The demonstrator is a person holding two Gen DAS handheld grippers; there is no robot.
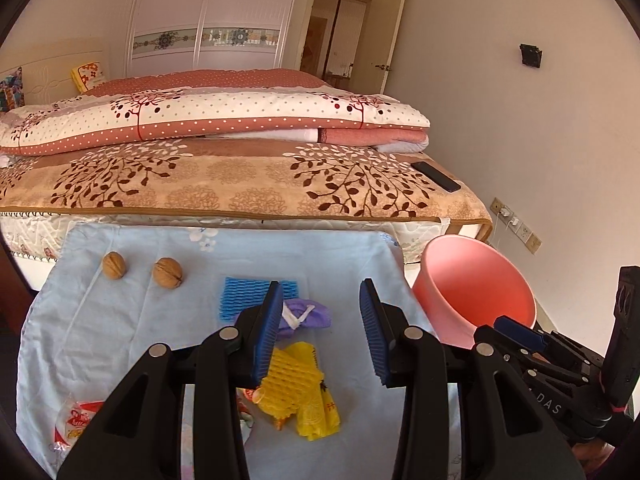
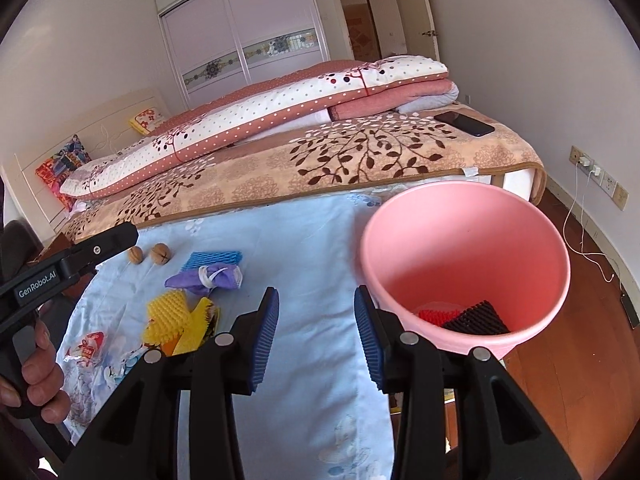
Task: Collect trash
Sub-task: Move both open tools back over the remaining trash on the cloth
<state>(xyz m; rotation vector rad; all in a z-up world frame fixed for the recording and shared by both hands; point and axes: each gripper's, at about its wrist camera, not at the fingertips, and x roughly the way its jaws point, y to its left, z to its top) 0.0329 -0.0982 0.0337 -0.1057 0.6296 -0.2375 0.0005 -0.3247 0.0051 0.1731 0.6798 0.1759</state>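
Pale blue cotton cloth [image 1: 120,320] covers the surface at the foot of a bed with a brown leaf-patterned blanket [image 1: 224,184], and the trash lies scattered over it. The left gripper [image 1: 320,332] hangs above the cloth with its blue-padded jaws wide apart and holding nothing. A crumpled purple wrapper with a white tie [image 1: 306,314] sits between the jaw tips, touching neither pad as far as the view shows. A blue foam fruit net [image 1: 244,298] lies just beyond it, partly hidden by the left jaw. A yellow foam net on a yellow plastic bag [image 1: 298,390] lies under the jaws, nearer the camera. Two whole brown walnuts [image 1: 168,273] rest near the far left corner of the cloth, and a red-and-white clear snack packet [image 1: 74,426] lies at the near left edge.

The right gripper [image 2: 316,330] also has its jaws wide and empty, over bare cloth near the right edge. A round pink plastic bin [image 2: 464,240] stands just off that edge, beside the right jaw; red and black foam nets [image 2: 464,316] lie in its bottom. A black phone [image 2: 464,123] lies on the blanket's far right corner.
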